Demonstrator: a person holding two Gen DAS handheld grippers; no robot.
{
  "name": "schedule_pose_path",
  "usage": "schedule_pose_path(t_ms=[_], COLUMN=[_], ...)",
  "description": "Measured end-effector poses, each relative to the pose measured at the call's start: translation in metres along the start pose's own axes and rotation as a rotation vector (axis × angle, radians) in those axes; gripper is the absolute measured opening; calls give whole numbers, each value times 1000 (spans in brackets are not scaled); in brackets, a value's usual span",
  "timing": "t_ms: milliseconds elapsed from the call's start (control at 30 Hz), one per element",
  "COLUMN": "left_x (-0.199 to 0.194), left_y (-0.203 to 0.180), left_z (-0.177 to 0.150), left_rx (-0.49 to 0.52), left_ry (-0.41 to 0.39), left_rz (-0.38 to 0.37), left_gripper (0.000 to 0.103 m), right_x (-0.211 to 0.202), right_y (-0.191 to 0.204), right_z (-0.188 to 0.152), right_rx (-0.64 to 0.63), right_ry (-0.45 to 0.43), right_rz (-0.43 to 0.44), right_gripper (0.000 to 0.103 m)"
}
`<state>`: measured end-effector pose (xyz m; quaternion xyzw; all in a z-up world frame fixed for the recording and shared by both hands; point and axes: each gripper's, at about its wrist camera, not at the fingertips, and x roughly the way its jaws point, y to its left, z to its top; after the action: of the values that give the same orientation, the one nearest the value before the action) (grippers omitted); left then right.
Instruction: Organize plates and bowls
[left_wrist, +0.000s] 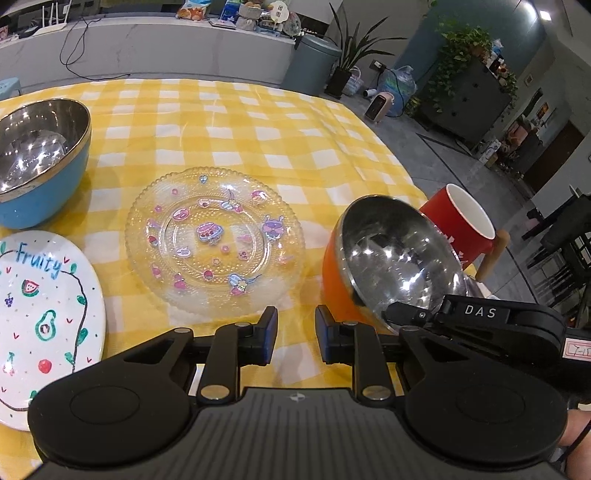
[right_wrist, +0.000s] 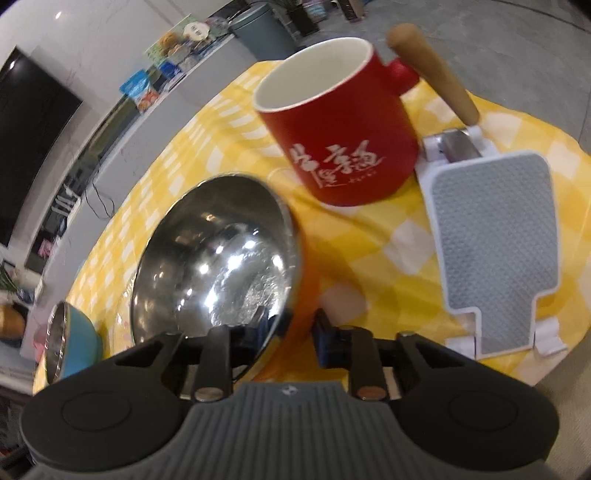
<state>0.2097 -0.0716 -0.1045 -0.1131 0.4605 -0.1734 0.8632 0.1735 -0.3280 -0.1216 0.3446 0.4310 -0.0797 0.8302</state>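
My right gripper (right_wrist: 293, 332) is shut on the rim of the orange bowl (right_wrist: 221, 254) with a steel inside and holds it tilted above the table; it also shows in the left wrist view (left_wrist: 391, 254), with the right gripper (left_wrist: 399, 314) at its near rim. My left gripper (left_wrist: 295, 325) is open and empty, just before the near edge of a clear glass plate (left_wrist: 214, 240) with cartoon stickers. A blue steel-lined bowl (left_wrist: 40, 158) stands at the far left. A white "Fruity" plate (left_wrist: 40, 317) lies at the near left.
A red mug (right_wrist: 340, 129) with a wooden handle stands beside the orange bowl at the right edge of the yellow checked tablecloth (left_wrist: 258, 122). A white and grey phone stand (right_wrist: 495, 236) lies right of the mug. The floor drops off beyond the table's right edge.
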Motion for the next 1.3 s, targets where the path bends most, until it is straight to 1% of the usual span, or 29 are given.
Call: schedule_pose_path(t_ms=[100,233,300,367,433,500,533,567,633,667,700,767,800,833,867,967,1100,1167,1233,1267,1300], left_x=[-3,-9,-11,-15,-19,-23,-24,-23,-17,-11,-7,-1,3,4,6,8,8,9,8,8,8], left_y=[-1,-4,-4,0,3,1,1,0,-4,-6,-7,-9,-10,-11,-12,-15,-21,-22,-23,-24,-24], left_z=[1,2,4,8,11,11,11,11,9,7,5,1,-1,-2,-4,-9,-12,-13,-14,-14,-14], left_rx=[-5,8,8,-19,-43,-37,-34,-33,-21,-12,-6,5,9,10,13,54,85,90,105,111,111], left_ry=[-8,-39,-41,-20,-13,-35,-43,-43,-26,-13,-4,10,13,9,4,-22,-47,-53,-56,-57,-59], left_rz=[-27,8,2,-13,-21,-43,-56,-64,-68,-55,-37,-13,2,16,36,82,123,130,139,145,147], left_gripper=[28,28,29,34,37,50,59,62,62,61,56,43,40,32,22,14,10,10,10,10,10], right_x=[-3,-5,-5,-5,-7,-8,-9,-10,-9,-8,-8,-7,-6,-6,-5,-4,-3,-4,-5,-4,-3], right_y=[-4,-7,-12,-16,-15,-9,-8,-8,-7,-6,-5,-1,1,2,4,7,17,25,35,37,36], right_z=[0,0,0,0,-1,-2,-4,-6,-10,-11,-13,-14,-13,-14,-14,-15,-13,-15,-18,-18,-19], right_rx=[18,36,71,94,81,53,48,58,72,67,66,47,38,28,19,-5,-77,-118,-187,-197,-192], right_ry=[3,13,26,33,38,43,48,50,72,81,85,88,88,87,85,81,48,-6,-62,-74,-79], right_rz=[10,25,39,49,47,43,52,67,97,106,109,99,95,91,85,62,36,3,-47,-60,-57], right_gripper=[21,21,21,21,21,21,21,21,21,20,19,19,19,19,19,20,25,25,31,34,34])
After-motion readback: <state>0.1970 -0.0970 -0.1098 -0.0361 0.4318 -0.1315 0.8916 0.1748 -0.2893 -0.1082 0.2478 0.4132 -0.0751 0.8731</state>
